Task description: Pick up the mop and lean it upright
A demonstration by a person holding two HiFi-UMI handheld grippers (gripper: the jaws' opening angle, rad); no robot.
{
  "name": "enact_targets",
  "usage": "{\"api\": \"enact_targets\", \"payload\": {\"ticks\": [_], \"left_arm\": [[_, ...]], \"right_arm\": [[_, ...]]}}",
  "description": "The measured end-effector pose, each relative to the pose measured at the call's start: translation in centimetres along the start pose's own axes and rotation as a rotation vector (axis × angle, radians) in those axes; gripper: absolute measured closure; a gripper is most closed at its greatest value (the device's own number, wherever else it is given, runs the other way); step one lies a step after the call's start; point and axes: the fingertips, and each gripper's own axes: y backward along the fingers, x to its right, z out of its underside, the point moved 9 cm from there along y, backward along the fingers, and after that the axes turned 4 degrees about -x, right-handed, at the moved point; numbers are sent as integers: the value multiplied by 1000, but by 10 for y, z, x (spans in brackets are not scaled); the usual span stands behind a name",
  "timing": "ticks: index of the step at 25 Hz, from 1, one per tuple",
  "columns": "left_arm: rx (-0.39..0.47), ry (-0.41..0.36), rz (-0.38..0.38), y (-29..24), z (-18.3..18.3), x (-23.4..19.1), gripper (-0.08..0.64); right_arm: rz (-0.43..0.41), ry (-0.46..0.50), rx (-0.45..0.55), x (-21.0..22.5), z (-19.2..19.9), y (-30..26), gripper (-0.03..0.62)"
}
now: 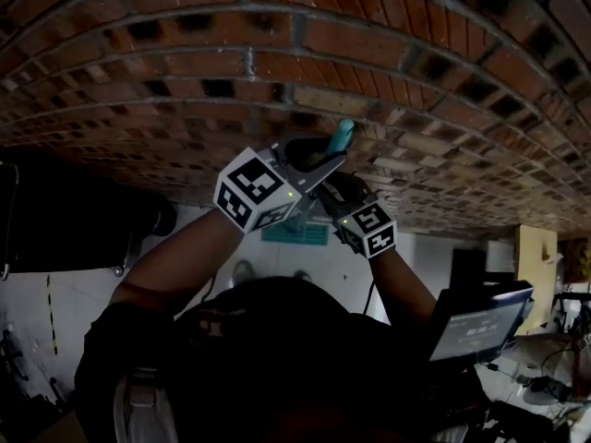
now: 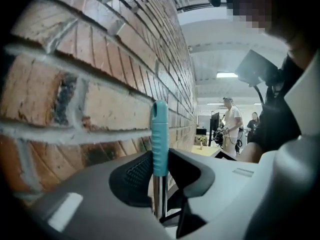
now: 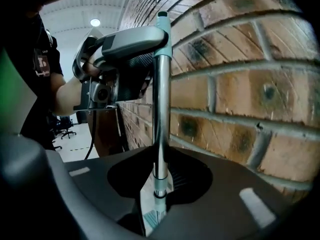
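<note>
Brick wall [image 1: 185,26] right behind, mop [image 1: 343,135] upright, close against it, left tongs [image 2: 160,170] clamped on teal grip [image 2: 160,134], right tongs [image 3: 159,181] clamped on steel pole [image 3: 160,99] lower down. Tip top gently onto brick, confirm steady rest, then release lower tongs first.

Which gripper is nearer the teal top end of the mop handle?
Left. The left gripper clamps the teal grip itself, right below its tip; the right gripper holds the metal shaft farther down.
</note>
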Motion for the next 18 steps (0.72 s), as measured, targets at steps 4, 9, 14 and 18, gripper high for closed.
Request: {"api": "enact_targets", "payload": {"ticks": [4, 9, 14, 18], "left_arm": [[31, -2, 21, 10, -35, 3, 465], [71, -9, 48, 23, -81, 7, 465], [117, -20, 75, 37, -121, 15, 466], [140, -41, 92, 45, -151, 20, 466]], "right_arm": [[-3, 18, 18, -3, -33, 17, 488], [-11, 28, 30, -5, -71, 39, 488], [-31, 40, 43, -12, -107, 61, 488], [-45, 47, 53, -15, -135, 75, 488]]}}
